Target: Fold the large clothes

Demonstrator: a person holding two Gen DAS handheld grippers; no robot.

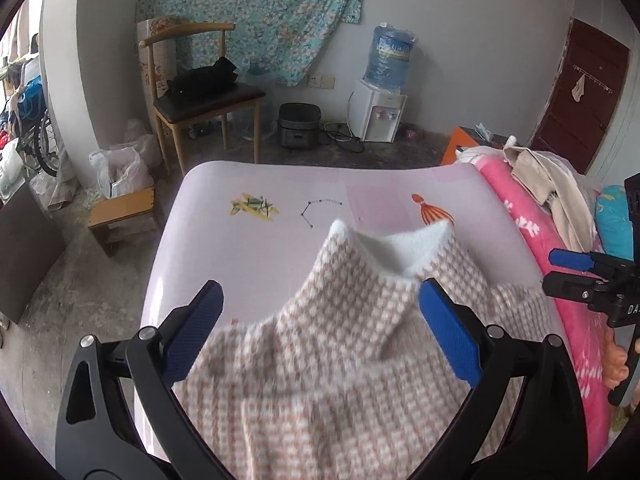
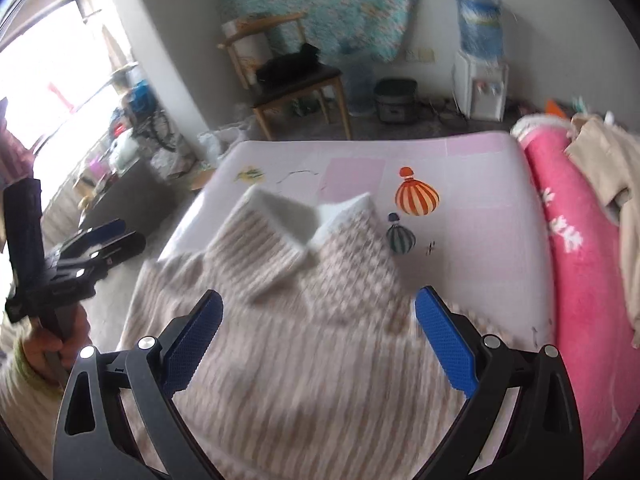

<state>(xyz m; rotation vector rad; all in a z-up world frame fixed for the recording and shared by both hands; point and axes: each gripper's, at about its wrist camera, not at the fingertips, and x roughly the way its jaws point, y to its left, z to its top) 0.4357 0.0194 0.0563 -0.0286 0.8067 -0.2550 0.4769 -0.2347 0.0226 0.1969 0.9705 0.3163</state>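
The left gripper (image 1: 320, 320) hangs nearest the lens with its blue-padded fingers (image 1: 450, 332) spread wide, clasping nothing, above the checked beige-and-white sweater (image 1: 340, 340). The right gripper (image 2: 318, 330) is likewise spread wide and empty over the same garment. The sweater lies on the pale printed table cover (image 1: 280, 200), its white-lined collar (image 1: 396, 248) pointing away toward the far edge, with a striped orange balloon print (image 2: 417, 196) just beyond its right shoulder. A rolled pink blanket (image 2: 576, 240) runs along the table's right side. Beyond stand a wooden chair (image 1: 200, 100) and a water dispenser (image 1: 378, 112).
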